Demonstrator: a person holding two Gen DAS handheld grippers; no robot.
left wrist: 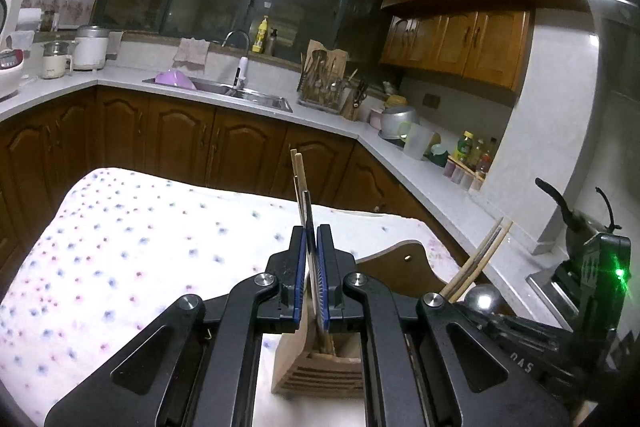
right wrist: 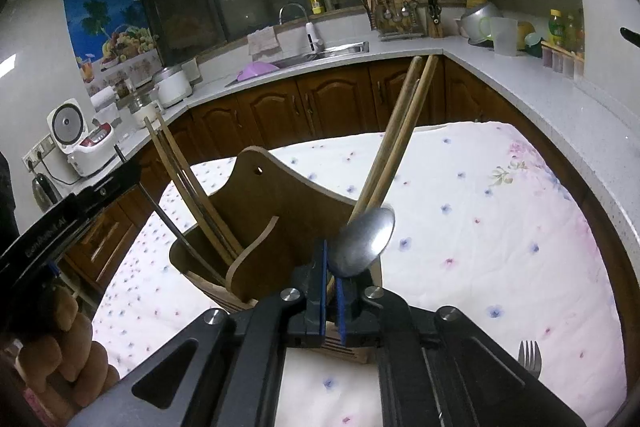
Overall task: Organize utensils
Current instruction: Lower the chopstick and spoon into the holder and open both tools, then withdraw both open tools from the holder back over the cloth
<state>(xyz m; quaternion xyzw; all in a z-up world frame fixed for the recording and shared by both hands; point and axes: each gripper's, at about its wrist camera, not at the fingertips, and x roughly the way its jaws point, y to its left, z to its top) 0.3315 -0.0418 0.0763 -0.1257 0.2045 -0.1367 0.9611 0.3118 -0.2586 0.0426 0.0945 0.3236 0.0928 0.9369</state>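
Note:
A wooden utensil holder (left wrist: 320, 375) stands on a flowered cloth just below my left gripper (left wrist: 311, 259). That gripper is shut on a pair of bamboo chopsticks (left wrist: 298, 171) and a thin metal strip beside them; their lower ends reach into the holder. In the right wrist view, the holder (right wrist: 280, 203) has a tall back board and two compartments. My right gripper (right wrist: 330, 283) is shut on a steel spoon (right wrist: 364, 243), bowl up at the fingertips, handle hidden below. Two darker chopsticks (right wrist: 400, 139) lean out of the right compartment behind the spoon.
A fork (right wrist: 530, 363) lies on the flowered cloth (right wrist: 480, 227) at the lower right. A hand (right wrist: 60, 347) holds the left gripper at the left edge. Kitchen counters with a sink (left wrist: 224, 89), pots and bottles run along the back and right.

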